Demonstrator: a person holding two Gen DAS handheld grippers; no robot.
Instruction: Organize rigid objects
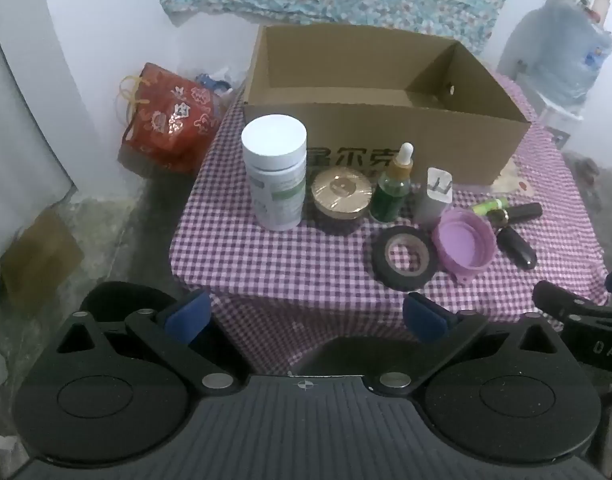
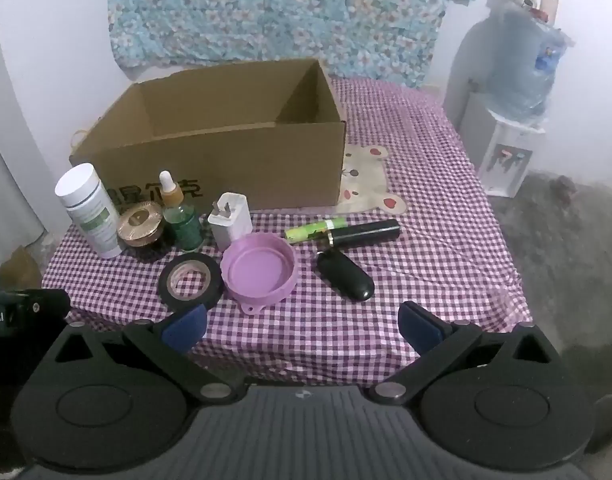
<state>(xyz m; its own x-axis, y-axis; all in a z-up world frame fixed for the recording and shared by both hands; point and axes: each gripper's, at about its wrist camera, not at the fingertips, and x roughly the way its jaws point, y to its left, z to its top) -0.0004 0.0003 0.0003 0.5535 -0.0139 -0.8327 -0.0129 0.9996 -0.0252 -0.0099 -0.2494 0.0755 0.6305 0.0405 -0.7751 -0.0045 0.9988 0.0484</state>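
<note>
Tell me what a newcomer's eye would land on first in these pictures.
The open cardboard box at the back of the checked tablecloth, nothing visible inside it. In front of it stands a row of small items, the tall white bottle at its left end. Nearer the edge, a pink lid lies upturned beside a black tape roll.

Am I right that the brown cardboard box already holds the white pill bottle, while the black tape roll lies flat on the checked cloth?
Not quite: the white pill bottle stands upright on the checked cloth in front of the brown cardboard box, as the right wrist view shows. The black tape roll does lie flat.
</note>
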